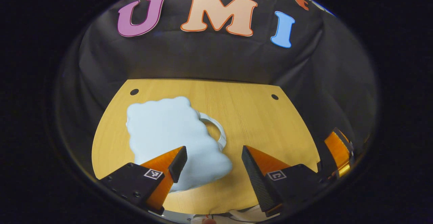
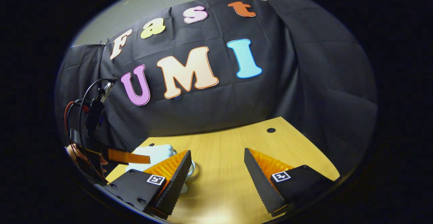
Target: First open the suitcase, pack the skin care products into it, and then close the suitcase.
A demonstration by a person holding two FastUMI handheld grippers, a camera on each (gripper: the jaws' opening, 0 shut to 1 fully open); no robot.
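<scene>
1. One wooden table (image 1: pixel 257 122) is seen, backed by the black cloth wall (image 1: pixel 209 58) along its far edge from 10 to 2 o'clock; two dark round holes (image 1: pixel 134 91) are counted near its far corners.
2. One pale blue, cloud-shaped suitcase (image 1: pixel 169 136) is seen lying flat and closed on the table at 9 to 10 o'clock of the left gripper (image 1: pixel 214 163), with a white handle (image 1: pixel 218 132) on its 3 o'clock side.
3. The left gripper is held spread wide, nothing pinched; its left finger (image 1: pixel 177 161) overlaps the suitcase's near edge in the view, though contact cannot be told.
4. The right gripper (image 2: pixel 218 170) is likewise spread and empty above bare wood; the suitcase (image 2: pixel 155 154) is seen at its 10 o'clock.
5. Open tabletop is left from 12 to 3 o'clock of both grippers, up to the right edge.
6. In the right gripper view a hand (image 2: pixel 72 153) is seen at 9 o'clock holding the other gripper.
</scene>
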